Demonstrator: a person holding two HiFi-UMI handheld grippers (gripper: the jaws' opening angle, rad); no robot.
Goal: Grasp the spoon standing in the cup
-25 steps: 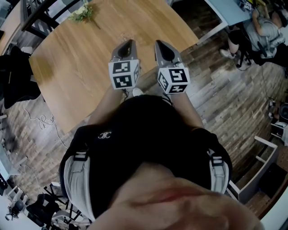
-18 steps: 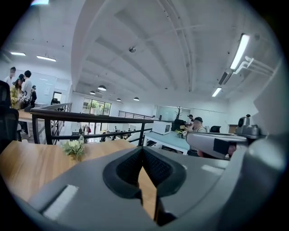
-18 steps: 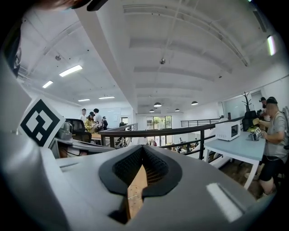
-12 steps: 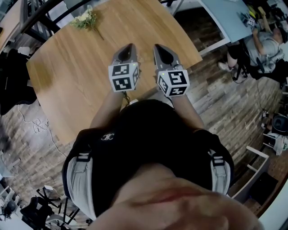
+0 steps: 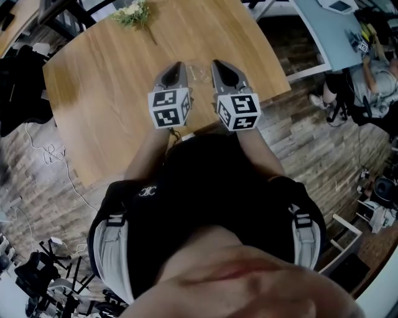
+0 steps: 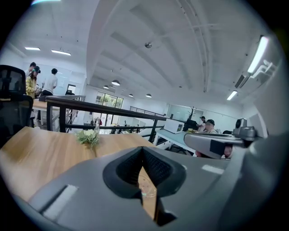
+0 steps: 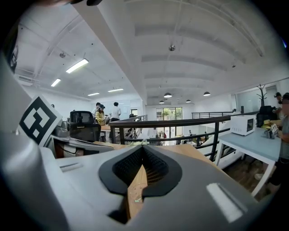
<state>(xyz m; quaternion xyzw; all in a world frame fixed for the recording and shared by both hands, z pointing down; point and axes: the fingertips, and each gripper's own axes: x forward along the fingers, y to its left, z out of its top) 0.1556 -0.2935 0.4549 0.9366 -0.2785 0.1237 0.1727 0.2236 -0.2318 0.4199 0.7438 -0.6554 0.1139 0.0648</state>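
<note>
One clear cup (image 6: pixel 147 187) stands on the wooden surface (image 5: pixel 106 105), just ahead, between both grippers; I can't make out the spoon. Left gripper (image 5: pixel 177 64) and right gripper (image 5: pixel 219 63) are closed and empty. Approach step. Next: open one gripper, align on spoon.

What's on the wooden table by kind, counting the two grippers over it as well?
Flower bunch: 1
Clear cup: 1
Grippers: 2, the left gripper and the right gripper, both shut with nothing held
Total: 4
</note>
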